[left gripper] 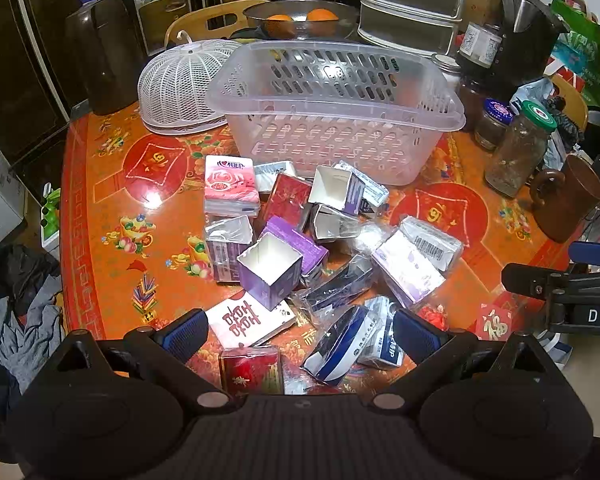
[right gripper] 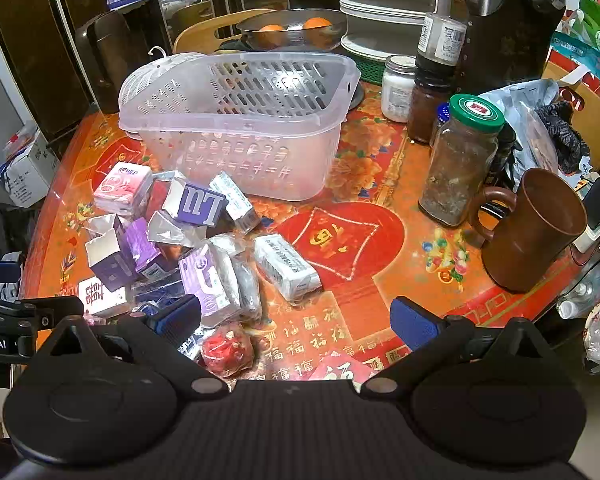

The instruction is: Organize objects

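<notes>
Table: round top with an orange-red printed cover (left gripper: 100, 184), crowded along the far and right edges.
Basket: clear slotted plastic basket (left gripper: 332, 108) standing upright at the middle of the table, nothing showing inside it.
Pile: small cartons and tissue packs lying loose in front of the basket, none of them in it yet.
Open purple carton (left gripper: 270, 268): lying on its side, mouth facing the left wrist camera, resting against other boxes.
Pink tissue pack (left gripper: 230, 186): sitting at the left edge of the pile, near the basket's front wall.
White barcode pack (right gripper: 286, 266): lying a little apart on the pile's right side, on bare cloth.
Left gripper (left gripper: 300, 334): hovering over the pile's near edge, fingers spread wide, holding nothing.
Right gripper (right gripper: 296, 322): hovering at the pile's right side, fingers spread wide, holding nothing.
Neighbours: green-lidded jar (right gripper: 462, 160) and brown mug (right gripper: 534, 230) standing to the right of the basket.
Stage, as judged: sorting is only starting; first pick pending.
Doing it well: taking an outlying piece first, likely the barcode pack; closing across its narrow sides; squeezing gently, since empty cartons probably crush.
Risk: swinging wide right could be knocking the jar or mug.
</notes>
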Motion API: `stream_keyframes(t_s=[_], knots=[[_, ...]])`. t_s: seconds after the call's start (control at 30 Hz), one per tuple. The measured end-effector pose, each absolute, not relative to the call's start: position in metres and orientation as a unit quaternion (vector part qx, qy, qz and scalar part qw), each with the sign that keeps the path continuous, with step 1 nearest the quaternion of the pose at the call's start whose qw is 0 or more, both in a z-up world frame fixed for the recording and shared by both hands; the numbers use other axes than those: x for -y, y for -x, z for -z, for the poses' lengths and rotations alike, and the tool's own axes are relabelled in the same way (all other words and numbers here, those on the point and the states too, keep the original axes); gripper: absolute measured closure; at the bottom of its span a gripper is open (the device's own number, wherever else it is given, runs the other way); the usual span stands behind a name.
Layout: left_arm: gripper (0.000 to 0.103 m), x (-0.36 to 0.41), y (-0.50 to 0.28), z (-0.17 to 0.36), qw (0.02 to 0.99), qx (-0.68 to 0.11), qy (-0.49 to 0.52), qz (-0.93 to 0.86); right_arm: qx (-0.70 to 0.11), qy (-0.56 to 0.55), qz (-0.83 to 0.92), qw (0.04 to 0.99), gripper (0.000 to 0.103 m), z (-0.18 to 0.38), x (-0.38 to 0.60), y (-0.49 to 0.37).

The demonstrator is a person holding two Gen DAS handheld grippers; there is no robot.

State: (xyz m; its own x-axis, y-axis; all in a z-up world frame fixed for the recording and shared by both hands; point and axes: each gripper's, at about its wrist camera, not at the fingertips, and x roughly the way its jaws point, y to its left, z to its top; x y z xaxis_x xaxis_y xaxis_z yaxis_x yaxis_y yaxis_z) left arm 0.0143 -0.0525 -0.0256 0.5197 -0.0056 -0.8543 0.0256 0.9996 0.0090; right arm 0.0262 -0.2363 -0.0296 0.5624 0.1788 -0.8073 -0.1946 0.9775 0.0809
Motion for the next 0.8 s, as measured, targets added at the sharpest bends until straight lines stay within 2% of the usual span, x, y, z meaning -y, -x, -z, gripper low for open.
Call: stream_keyframes(t_s=[0.8], knots=[[0.003,0.0484,-0.0160,0.0262,0.871,-0.490,-0.008,0.007,-0.457,0.007,-0.109,0.883,0.000,0.0307,0.2360,-0.0289]])
